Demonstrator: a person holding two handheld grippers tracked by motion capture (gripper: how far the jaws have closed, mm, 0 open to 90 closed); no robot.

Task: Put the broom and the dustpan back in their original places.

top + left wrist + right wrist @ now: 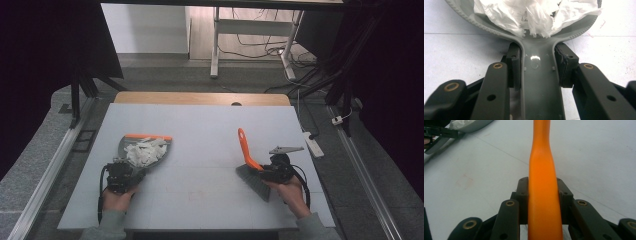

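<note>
A grey dustpan [131,148] with an orange front lip lies on the white table [200,125] at the left, filled with torn white paper [145,151]. My left gripper [122,172] is shut on the dustpan's grey handle [537,75], whose pan holds the paper [534,15]. At the right, my right gripper [267,171] is shut on a hand brush [248,155] with an orange handle [542,182] that points up and away. The brush's grey bristles [255,181] rest low by the table, in front of the hand.
Beyond the table's far wooden edge [200,98] stand a white desk frame [216,45] and loose cables on the floor. A white power strip [313,144] lies off the right side. Metal rails run along both sides of the table.
</note>
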